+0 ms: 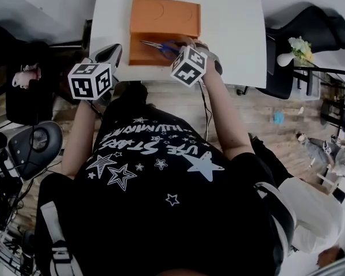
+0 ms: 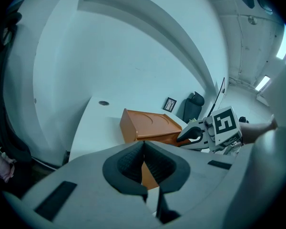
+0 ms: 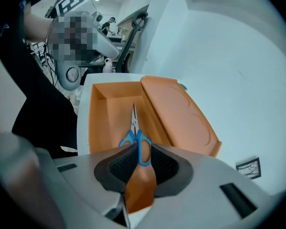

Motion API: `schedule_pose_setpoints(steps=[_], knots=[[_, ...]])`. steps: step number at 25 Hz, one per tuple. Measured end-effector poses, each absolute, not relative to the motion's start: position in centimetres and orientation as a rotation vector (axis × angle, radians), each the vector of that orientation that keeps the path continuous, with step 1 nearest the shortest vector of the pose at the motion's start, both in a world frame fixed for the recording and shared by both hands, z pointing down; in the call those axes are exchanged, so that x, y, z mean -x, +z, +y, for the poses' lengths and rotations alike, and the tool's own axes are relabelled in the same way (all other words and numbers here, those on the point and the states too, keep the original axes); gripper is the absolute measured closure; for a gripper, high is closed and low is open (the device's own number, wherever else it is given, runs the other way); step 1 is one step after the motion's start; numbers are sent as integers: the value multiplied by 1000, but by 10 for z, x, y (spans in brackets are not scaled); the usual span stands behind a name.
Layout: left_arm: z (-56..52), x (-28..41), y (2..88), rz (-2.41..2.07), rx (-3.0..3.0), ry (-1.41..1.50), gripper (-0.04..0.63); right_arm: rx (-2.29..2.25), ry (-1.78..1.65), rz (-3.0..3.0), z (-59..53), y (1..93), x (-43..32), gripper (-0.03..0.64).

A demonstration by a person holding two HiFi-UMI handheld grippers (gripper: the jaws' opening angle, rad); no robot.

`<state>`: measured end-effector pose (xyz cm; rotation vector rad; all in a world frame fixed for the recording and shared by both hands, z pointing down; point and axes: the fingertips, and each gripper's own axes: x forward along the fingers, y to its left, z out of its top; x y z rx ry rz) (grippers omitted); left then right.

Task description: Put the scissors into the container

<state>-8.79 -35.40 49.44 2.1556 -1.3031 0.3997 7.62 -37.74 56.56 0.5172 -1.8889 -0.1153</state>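
— Where are the blue-handled steel scissors (image 3: 136, 136)?

— They are between the pads of the right gripper (image 3: 140, 157), which is clenched on one blue handle loop. The blades point away from it, over the open compartment of the orange plastic container (image 3: 102, 120). Whether the tips touch its floor, I cannot tell.

— Is something else inside?

— The right gripper view looks into the open compartment, and I see only the scissors over it. Just beside it is the flat orange lid (image 3: 178, 118). The head view shows the container at the near edge of the white table (image 1: 230, 33), with the scissors across its open part. The left gripper view shows the container only from outside, so the scissors are hidden there.

— And the left gripper (image 2: 144, 162)?

— Its pads are pressed together, with nothing between them. It is off the table's near left corner, well apart from the scissors.
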Motion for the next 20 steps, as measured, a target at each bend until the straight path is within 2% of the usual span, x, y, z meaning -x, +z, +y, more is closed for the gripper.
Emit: schedule_pose_setpoints(steps=[20], knots=[[-250, 45, 475, -1328, -2172, 403, 577, -1051, -33, -2126, -308, 496, -142, 547]])
